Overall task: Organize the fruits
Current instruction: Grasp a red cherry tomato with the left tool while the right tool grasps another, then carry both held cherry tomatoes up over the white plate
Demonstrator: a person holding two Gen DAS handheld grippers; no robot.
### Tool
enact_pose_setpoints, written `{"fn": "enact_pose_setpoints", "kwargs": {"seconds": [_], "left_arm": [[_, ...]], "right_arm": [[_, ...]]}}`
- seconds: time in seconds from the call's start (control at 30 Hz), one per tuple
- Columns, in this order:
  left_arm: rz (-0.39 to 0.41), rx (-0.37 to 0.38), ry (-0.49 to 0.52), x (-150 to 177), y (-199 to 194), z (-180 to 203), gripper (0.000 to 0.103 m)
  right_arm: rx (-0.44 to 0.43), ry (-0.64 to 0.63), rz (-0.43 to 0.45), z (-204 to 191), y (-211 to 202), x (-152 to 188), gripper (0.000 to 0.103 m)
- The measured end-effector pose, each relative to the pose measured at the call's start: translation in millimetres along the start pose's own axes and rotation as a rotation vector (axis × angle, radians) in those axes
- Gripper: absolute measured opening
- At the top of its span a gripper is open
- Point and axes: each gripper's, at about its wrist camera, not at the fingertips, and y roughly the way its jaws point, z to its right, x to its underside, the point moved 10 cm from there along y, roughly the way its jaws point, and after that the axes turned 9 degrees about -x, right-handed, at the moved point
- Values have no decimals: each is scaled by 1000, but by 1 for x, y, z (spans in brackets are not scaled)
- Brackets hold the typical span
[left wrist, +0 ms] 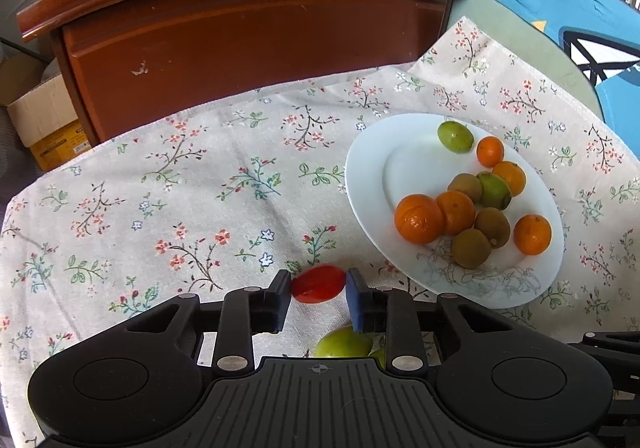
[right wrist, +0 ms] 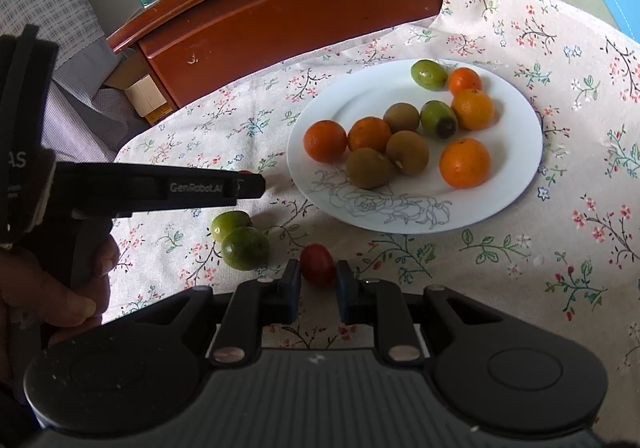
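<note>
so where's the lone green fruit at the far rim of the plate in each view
Left wrist: the green fruit sits upper right, on the far rim of the white plate, left of a small orange.
Right wrist: the same green fruit sits upper centre-right, again on the far rim, beside that orange.
Shared landmark: the brown wooden cabinet beyond the cloth.

Soft daylight, bright and sharp at centre; fisheye bends and darkens corners; faint shadows left of the plate [right wrist: 520,152].
</note>
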Motion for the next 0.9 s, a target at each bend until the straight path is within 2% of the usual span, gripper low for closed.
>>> {"fn": "enact_pose_setpoints", "kwargs": {"seconds": [0.53, 0.7, 0.9], "left_arm": [[42, -32, -27, 0, -21, -19, 27], [74, -35, -47, -8, -31, -25, 27], [146, -15, -60, -30, -51, -21, 27]], "right_arm": [[-41, -12, 41, -7, -7, -11, 18], [-50, -6, 83, -6, -16, -26, 18], [-61, 11, 164, -2, -38, -54, 18]]}}
